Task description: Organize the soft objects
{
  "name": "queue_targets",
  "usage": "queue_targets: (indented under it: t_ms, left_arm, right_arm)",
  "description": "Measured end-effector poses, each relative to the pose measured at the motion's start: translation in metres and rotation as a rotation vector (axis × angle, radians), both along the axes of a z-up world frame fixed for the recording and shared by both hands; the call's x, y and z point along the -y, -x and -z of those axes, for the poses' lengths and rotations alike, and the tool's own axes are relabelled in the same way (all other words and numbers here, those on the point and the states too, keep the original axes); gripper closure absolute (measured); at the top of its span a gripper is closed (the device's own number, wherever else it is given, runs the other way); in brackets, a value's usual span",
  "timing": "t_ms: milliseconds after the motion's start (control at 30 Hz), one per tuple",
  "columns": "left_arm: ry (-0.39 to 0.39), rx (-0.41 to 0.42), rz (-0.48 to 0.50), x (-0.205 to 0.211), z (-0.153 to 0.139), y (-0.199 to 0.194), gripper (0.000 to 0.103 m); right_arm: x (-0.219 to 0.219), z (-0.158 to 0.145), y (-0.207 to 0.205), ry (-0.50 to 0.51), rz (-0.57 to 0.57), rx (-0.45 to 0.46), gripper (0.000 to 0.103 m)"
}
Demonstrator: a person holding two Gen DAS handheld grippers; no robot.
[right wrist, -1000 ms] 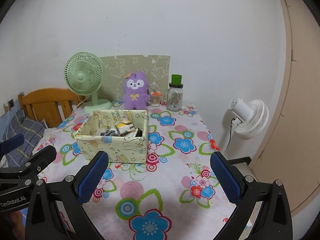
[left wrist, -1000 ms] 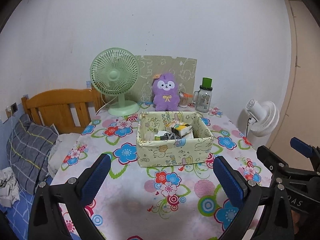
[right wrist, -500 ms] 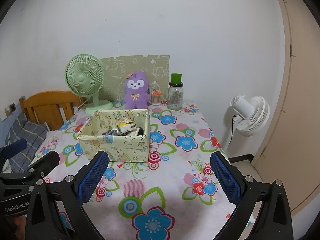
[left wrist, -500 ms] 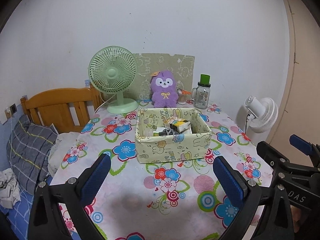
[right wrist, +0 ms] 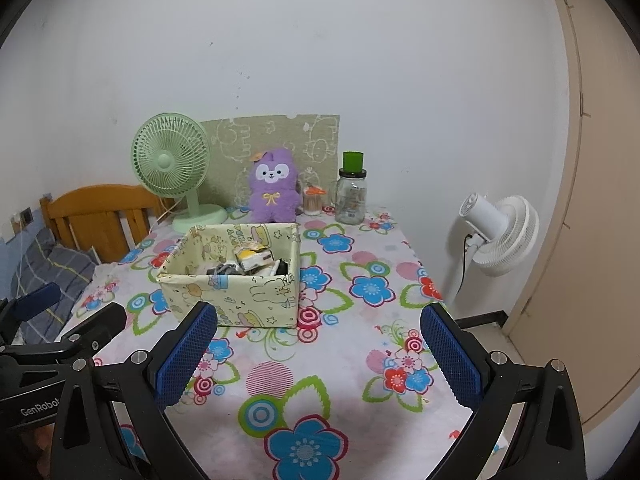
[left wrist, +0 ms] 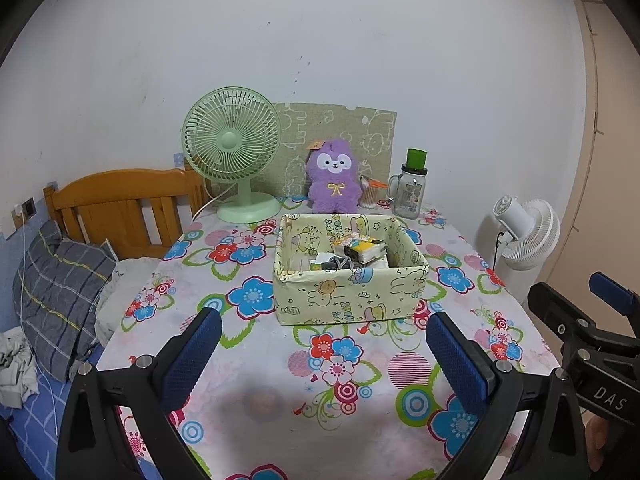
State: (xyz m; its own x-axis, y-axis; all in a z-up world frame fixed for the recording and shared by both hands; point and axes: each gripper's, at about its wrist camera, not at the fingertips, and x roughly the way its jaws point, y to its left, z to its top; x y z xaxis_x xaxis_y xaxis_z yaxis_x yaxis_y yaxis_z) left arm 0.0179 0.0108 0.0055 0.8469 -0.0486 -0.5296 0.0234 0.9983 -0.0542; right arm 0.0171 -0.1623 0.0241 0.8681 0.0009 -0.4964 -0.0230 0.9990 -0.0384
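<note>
the left hand-held gripper hung above the near edge of the worktop, jaws spread wide with nothing between the blue pads. the right hand-held gripper was held likewise, open and empty, just beside the left. both pointed at the fabric box, probably so each camera kept it centred.

the fabric box sat mid-worktop, pale yellow with cartoon prints, walls upright, top open. inside lay a jumble of small items: a yellow, white and dark bundle on top, something grey beneath; what each was could not be told.

the purple plush toy stood upright at the far edge, behind the box and apart from it, back against a patterned board, between the green desk fan and a glass jar. the plush looked thick-piled, rounded and squashy, with a yellow bow.

judgement: this layout fitted either soft things already gathered in the box with the plush on display, or the plush awaiting sorting.
</note>
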Motion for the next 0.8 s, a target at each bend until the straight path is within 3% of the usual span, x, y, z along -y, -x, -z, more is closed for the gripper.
queue_targets:
  t_ms: [800]
  left_arm:
    - [-0.007,0.003,0.002,0.0032,-0.0006,-0.0009,0.0]
  right_arm:
    - [0.005,0.0016,-0.0018,-0.032,-0.008,-0.01,0.0]
